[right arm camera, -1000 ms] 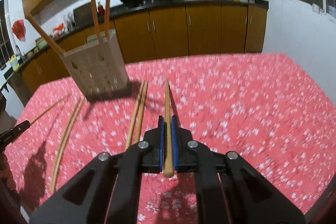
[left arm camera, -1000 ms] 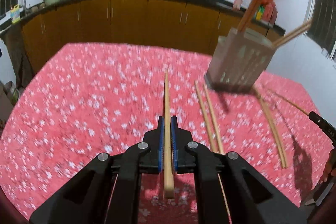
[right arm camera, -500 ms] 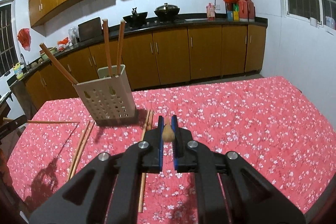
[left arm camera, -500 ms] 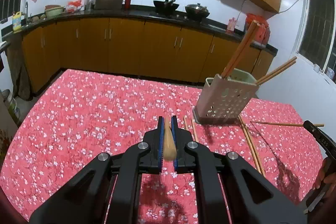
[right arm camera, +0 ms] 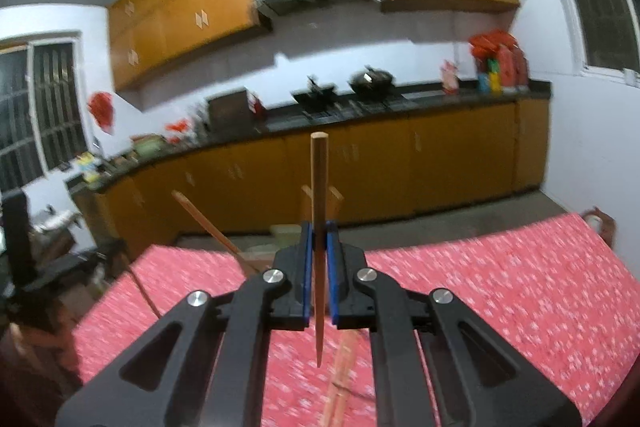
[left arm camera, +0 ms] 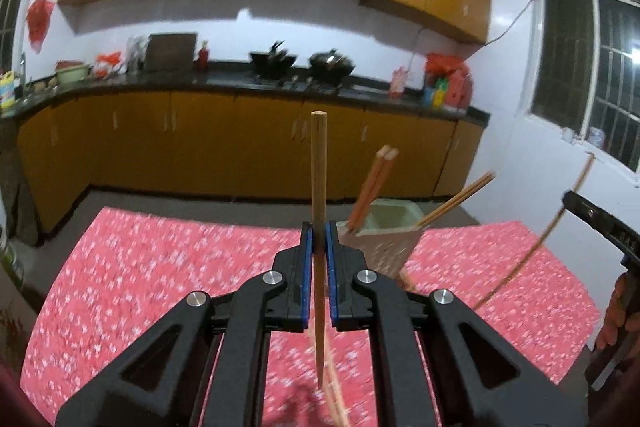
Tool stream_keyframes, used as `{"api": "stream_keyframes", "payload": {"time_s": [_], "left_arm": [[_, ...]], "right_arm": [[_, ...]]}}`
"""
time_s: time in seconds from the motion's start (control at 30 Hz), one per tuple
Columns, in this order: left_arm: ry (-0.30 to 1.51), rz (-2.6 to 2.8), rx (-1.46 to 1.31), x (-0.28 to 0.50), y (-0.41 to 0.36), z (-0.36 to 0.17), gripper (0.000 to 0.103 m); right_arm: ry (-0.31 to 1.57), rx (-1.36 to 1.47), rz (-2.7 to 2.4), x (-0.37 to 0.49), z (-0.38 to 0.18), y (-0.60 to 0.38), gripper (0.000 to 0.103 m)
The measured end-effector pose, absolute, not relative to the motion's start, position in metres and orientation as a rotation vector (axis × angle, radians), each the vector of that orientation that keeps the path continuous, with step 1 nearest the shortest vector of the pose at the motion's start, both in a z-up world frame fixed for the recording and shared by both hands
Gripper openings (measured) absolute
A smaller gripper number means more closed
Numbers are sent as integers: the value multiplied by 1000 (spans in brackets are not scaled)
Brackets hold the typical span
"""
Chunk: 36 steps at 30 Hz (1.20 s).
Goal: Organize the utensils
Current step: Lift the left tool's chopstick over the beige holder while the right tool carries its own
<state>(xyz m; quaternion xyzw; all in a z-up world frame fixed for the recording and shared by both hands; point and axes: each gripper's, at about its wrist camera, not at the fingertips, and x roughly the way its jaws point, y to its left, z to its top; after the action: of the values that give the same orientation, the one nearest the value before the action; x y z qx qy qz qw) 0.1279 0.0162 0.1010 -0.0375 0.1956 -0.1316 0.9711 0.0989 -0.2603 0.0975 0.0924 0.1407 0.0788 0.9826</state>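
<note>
You are holding your left gripper [left arm camera: 319, 227] clamped tight on a chopstick [left arm camera: 319, 179] standing upright at the centre of its frame, blunt end up. Your right gripper [right arm camera: 319, 229] is likewise pinching a second chopstick [right arm camera: 319, 187] upright at centre. The pale perforated holder [left arm camera: 390, 239], with chopsticks leaning in it, is sitting just right of centre on the red floral tablecloth [left arm camera: 140, 267]; loose chopsticks [right arm camera: 340, 379] are lying low in the right view.

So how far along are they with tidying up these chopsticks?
Partway. Several chopsticks already stand in the perforated holder. Each gripper, left gripper and right gripper, is shut on one chopstick. More loose chopsticks lie on the red floral tablecloth.
</note>
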Motion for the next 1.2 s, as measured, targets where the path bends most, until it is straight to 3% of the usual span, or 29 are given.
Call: {"api": "stream_keyframes", "payload": {"time_s": [0.23,0.47,1.2], "left_arm": [[241,-311,-75,131,-25,147,7],[68,-261,-119,153,-54,182,7],[65,-159,-94,207,-73,134,7]], "right_arm": [[96,193,171,112,145,-237,8],[22,200,121,158,150,-231,8],[187,185,136,226,92,-215,8]]}}
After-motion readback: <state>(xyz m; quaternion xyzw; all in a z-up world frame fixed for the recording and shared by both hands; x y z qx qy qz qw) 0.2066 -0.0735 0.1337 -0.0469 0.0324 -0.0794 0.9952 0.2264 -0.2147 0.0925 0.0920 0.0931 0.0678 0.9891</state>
